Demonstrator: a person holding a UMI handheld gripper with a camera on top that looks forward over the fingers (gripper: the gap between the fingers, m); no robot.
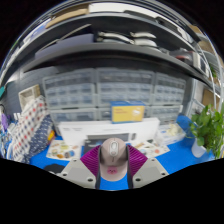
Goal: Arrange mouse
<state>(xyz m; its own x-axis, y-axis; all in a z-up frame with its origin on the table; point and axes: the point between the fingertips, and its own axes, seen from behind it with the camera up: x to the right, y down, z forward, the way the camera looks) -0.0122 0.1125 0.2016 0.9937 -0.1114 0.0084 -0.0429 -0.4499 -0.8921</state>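
A grey-beige computer mouse with a scroll wheel on top sits between my two fingers. Both magenta pads press against its sides, so my gripper is shut on the mouse. It is held over a blue mat that covers the table. The mouse's underside is hidden, so I cannot tell whether it touches the mat.
A white keyboard lies just beyond the mouse. A yellow-and-blue box stands behind it. A green plant is at the right. Papers and a patterned bag lie at the left. Shelves with drawers fill the back.
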